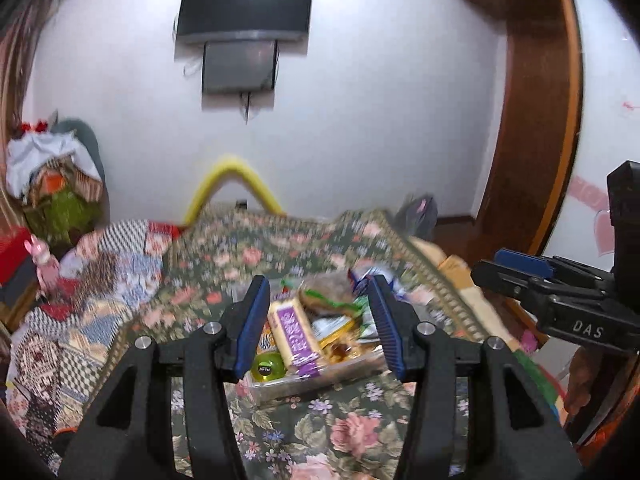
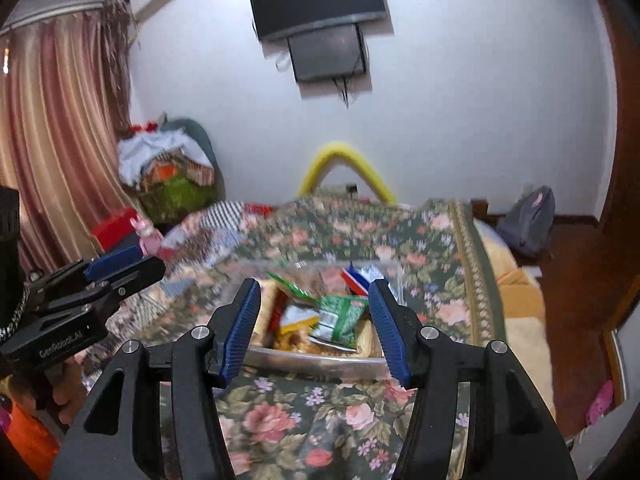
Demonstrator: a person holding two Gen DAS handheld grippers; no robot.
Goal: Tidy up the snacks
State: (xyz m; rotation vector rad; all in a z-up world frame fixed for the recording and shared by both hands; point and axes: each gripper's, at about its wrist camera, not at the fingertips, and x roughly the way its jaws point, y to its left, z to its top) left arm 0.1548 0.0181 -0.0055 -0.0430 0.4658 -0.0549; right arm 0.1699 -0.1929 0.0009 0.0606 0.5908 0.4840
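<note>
A clear plastic box (image 1: 304, 384) (image 2: 320, 360) full of snacks sits on the floral bedspread (image 1: 340, 428). In it lie a purple-and-cream pack (image 1: 298, 334), a green jelly cup (image 1: 268, 366), a burger-shaped pack (image 1: 328, 296), a green packet (image 2: 340, 312) and a red-white-blue wrapper (image 2: 356, 278). My left gripper (image 1: 318, 284) hovers above and short of the box, open, with nothing between its blue pads. To its right, my right gripper (image 2: 315, 286) is also open and empty, raised over the box's near side. Each shows in the other's view: right gripper (image 1: 512, 268), left gripper (image 2: 124, 264).
A patchwork blanket (image 1: 100, 272) covers the bed's left part. A bent yellow foam tube (image 1: 232, 184) stands at the far edge below a wall TV (image 1: 244, 4). A heap of clothes (image 2: 168, 168) is at the left; a grey backpack (image 2: 528, 220) sits on the wooden floor at the right.
</note>
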